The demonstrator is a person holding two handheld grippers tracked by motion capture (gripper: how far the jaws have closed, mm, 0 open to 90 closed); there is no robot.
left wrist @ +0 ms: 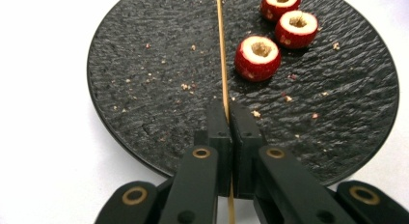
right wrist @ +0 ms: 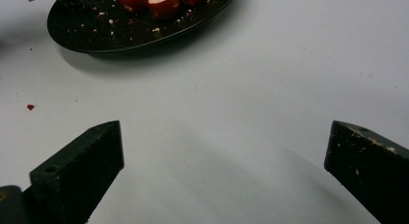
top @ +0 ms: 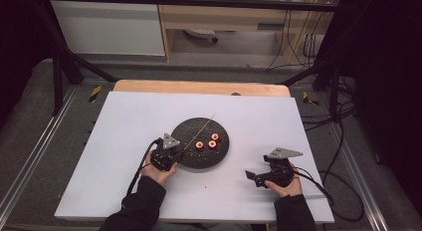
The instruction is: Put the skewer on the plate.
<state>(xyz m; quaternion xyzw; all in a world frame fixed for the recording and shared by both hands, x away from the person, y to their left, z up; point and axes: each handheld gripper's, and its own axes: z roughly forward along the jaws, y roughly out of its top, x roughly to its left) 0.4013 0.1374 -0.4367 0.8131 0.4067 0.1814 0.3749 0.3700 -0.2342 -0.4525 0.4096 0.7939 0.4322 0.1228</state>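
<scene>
Up close, my left claw (left wrist: 226,113) pinches skewer (left wrist: 222,50) over crumb-strewn plate (left wrist: 144,89); high view adds right claw (top: 256,177), jaws wide, on table (top: 129,116).

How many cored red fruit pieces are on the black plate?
3, clustered on the plate's right half beside the skewer: one nearest the skewer, one behind it, one farthest back. None seems hidden.

No text, label, brand, number or sign can be read anywhere in these views.
</scene>
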